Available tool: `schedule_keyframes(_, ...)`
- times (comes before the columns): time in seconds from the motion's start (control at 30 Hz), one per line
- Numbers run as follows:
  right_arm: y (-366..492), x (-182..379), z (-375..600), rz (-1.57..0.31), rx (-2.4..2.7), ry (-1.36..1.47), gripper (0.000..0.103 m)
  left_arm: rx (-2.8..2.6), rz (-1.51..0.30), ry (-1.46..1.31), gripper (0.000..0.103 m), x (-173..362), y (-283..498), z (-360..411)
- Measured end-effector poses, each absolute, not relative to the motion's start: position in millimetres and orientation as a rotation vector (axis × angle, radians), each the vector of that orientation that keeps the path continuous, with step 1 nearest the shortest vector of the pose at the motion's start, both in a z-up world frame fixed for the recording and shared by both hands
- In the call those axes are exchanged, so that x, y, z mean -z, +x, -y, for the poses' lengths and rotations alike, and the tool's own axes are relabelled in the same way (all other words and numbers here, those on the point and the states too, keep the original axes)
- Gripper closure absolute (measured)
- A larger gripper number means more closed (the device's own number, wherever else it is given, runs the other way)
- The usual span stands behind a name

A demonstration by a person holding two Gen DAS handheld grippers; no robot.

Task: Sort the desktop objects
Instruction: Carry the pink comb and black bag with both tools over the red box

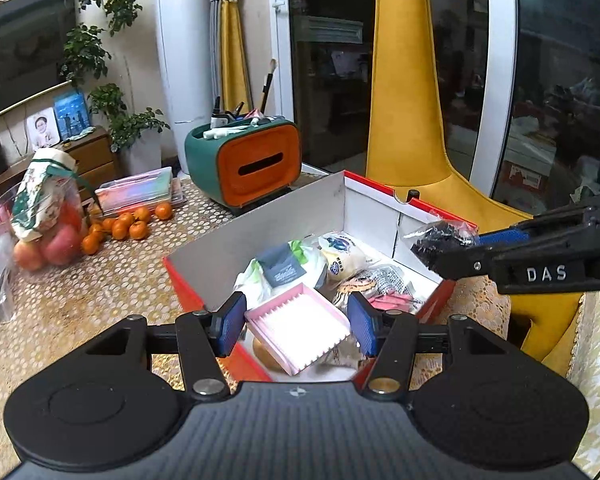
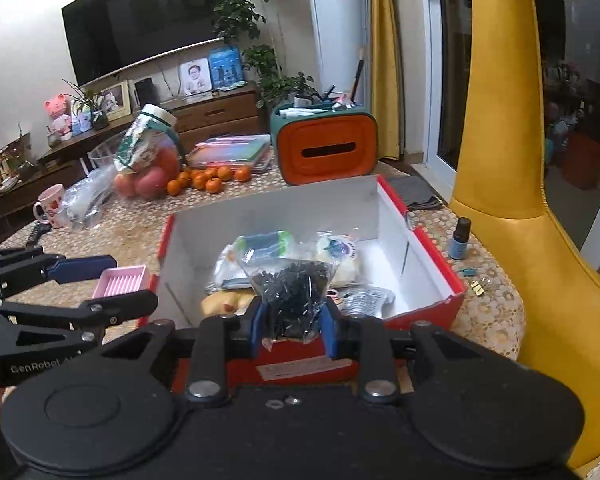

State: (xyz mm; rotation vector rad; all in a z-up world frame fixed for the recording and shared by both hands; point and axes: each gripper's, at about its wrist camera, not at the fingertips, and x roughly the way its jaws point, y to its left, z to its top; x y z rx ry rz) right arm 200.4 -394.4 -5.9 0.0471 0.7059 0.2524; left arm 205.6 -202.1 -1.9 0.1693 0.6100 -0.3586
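living-room clutter surrounds a table (image 2: 496,328) under a gold-patterned lace cloth, with a dark tv on the far wall and a yellow chair (image 2: 496,128) at the right. on the table stands a red cardboard box (image 2: 424,312) with white inner walls, open at the top and holding packets and bags.

only the right wrist view shows the small dark bottle (image 2: 459,239) with a blue label standing on the cloth right of the box, the binder clips (image 2: 478,286) near it, and the pink mug (image 2: 51,205) at the far left. only the left wrist view shows the pink ribbed tray (image 1: 300,326) from above, tilted, with the box contents below it. both views show the green and orange tissue box (image 1: 252,168) behind the box, and the mandarins (image 1: 128,226) beside a bag of apples (image 1: 48,240).

the left gripper (image 1: 296,326) points down at an angle over the near end of the box, its blue pads part-way apart on either side of the tray; they sit at the tray's edges, so it looks held. in the right wrist view the same tray pokes out between those fingers, left of the box and clear of the table.

the right gripper (image 2: 292,326) also angles downward, at the near wall of the box, clenched on a clear bag of small black pieces (image 2: 296,288). in the left wrist view that bag hangs from its tips over the box's right rim.
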Motion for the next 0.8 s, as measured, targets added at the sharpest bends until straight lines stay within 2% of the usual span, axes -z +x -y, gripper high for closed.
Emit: schedule_keyframes(0.8,281,50,399,-0.784,-0.186,0.006,0.075,0.385,-0.753,0.201,0.048,46,292,234)
